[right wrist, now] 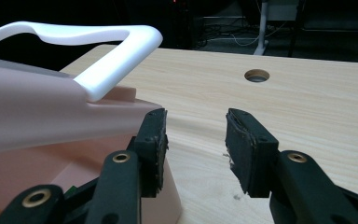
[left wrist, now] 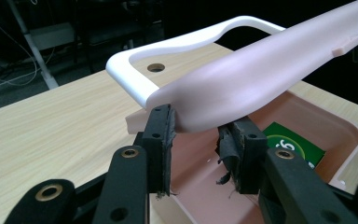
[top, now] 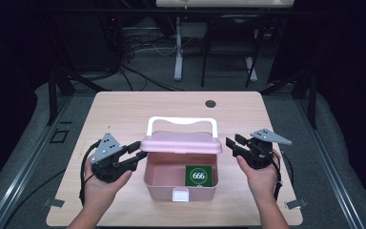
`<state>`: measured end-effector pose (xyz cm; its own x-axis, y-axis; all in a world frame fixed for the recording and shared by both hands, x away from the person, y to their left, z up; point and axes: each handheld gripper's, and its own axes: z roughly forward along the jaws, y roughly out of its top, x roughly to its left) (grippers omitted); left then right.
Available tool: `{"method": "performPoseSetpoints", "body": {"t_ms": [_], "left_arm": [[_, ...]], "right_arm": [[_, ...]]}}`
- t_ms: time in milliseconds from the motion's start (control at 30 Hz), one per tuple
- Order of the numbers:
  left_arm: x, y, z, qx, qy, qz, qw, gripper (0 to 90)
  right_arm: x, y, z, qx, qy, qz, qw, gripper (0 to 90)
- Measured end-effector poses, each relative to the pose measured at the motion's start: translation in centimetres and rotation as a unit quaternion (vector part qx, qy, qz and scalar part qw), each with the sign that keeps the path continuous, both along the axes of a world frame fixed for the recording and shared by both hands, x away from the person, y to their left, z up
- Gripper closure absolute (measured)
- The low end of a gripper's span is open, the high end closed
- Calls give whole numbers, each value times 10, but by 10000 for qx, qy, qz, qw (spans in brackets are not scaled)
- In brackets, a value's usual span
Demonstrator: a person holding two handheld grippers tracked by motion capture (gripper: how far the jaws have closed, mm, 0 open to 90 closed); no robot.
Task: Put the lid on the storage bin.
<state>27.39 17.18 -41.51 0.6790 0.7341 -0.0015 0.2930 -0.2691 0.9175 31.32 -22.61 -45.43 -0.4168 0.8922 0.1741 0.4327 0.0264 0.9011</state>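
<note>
pink lid point(left wrist: 261, 74) corner between left tool point(left wrist: 198, 144) pads, right tool point(right wrist: 196, 149) beside box point(top: 162, 179)

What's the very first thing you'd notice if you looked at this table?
The pink box in the middle of the table, its lid half open with a white handle on top. A green card lies inside. The left gripper has the lid's corner between its jaws; the right gripper waits open beside the box.
</note>
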Motion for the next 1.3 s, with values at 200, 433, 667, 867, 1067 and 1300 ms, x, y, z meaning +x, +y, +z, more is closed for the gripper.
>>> {"method": "performPoseSetpoints", "body": {"t_ms": [200, 433, 667, 867, 1067, 1300], "left_arm": [[-7, 0, -4, 67, -10, 61, 10000, 644], [-13, 0, -9, 56, 23, 37, 10000, 651], [-15, 1, -13, -1, 70, 4, 10000, 651], [-18, 3, -18, -4, 124, -50, 9999, 649], [-21, 4, -24, -16, 175, -75, 9998, 650], [-25, 6, -30, -22, 235, -116, 9997, 654]], "right_arm": [[0, 0, -1, 6, -11, 6, 10000, 579], [1, 2, -3, -20, 9, 26, 10000, 577], [1, 2, -4, -38, 15, 33, 10000, 576], [1, 2, -4, -51, 36, 42, 10000, 575], [2, 2, -4, -50, 44, 41, 10000, 574], [2, 3, -5, -56, 45, 45, 10000, 573]]}}
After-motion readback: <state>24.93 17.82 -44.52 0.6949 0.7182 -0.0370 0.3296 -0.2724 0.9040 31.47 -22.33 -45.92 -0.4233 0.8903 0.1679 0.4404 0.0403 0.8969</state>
